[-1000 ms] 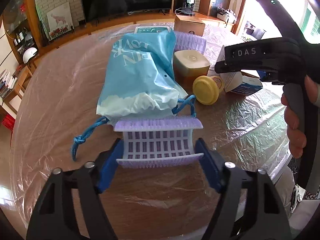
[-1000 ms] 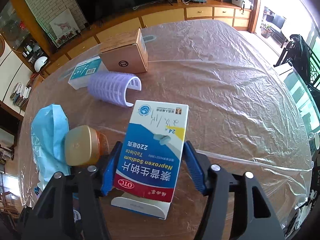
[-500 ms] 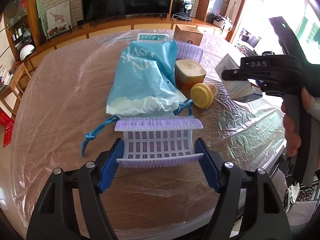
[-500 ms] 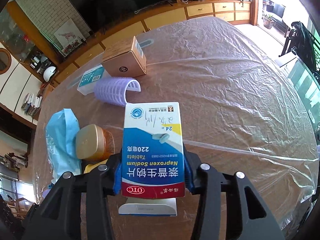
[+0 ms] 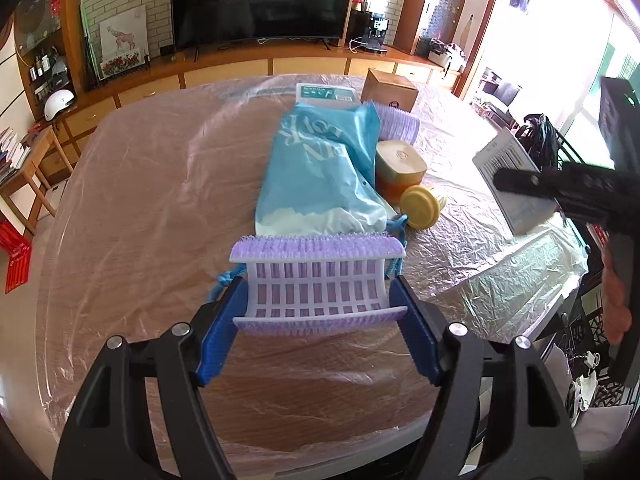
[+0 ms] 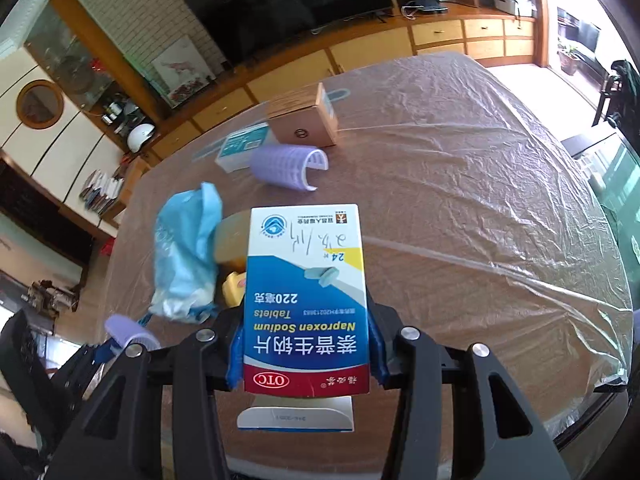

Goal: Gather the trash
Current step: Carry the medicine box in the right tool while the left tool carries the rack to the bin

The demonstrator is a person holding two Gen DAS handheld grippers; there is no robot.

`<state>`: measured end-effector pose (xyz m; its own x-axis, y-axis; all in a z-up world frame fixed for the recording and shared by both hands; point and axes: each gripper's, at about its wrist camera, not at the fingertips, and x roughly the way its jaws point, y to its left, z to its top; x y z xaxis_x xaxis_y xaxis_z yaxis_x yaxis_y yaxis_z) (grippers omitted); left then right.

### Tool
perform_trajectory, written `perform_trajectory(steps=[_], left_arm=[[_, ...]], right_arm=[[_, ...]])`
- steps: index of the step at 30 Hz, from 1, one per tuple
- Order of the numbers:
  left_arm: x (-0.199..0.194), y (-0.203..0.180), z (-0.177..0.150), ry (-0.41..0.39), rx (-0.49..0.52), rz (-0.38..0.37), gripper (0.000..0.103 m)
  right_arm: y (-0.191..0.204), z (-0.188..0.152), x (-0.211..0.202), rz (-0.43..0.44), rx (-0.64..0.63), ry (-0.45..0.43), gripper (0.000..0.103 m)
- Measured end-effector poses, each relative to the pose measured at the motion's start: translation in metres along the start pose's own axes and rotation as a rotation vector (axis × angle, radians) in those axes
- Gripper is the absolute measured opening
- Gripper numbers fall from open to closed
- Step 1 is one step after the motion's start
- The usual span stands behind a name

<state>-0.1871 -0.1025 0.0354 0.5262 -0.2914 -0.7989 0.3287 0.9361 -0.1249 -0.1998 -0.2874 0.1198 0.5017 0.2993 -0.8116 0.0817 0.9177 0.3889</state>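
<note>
My left gripper (image 5: pixel 318 304) is shut on a curved purple plastic grid piece (image 5: pixel 316 280) and holds it above the near part of the table. My right gripper (image 6: pixel 306 348) is shut on a blue-and-white Naproxen Sodium tablet box (image 6: pixel 306 292), lifted off the table; the box also shows at the right of the left wrist view (image 5: pixel 516 188). On the table lie a blue drawstring bag (image 5: pixel 320 172), an amber jar (image 5: pixel 400 164) with a tan lid, a yellow lid (image 5: pixel 420 212) and a second purple grid piece (image 6: pixel 286 166).
A brown cardboard box (image 6: pixel 304 122) and a teal-and-white flat box (image 6: pixel 242 146) sit at the far side of the plastic-covered round table (image 6: pixel 480 208). A TV and wooden cabinets stand behind. The table's right edge (image 5: pixel 520 280) drops to a cluttered floor.
Both grippers have risen and pulled back from the table with their objects. The tablet box has lifted off the surface and is now squarely between the right fingers.
</note>
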Motion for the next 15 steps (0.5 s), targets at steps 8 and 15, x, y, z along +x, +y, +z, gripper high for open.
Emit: perform_trajectory(steps=[8,15], left_arm=[[-0.013,0.005,0.001,-0.021,0.011,-0.015,0.073],[-0.025,0.004,-0.007,-0.033,0.044,-0.032,0.073]], right_arm=[[0.013,-0.022,-0.018,0.074,-0.02,0.006,0.045],[0.02,-0.043,-0.025,0.091,-0.028,0.01,0.045]])
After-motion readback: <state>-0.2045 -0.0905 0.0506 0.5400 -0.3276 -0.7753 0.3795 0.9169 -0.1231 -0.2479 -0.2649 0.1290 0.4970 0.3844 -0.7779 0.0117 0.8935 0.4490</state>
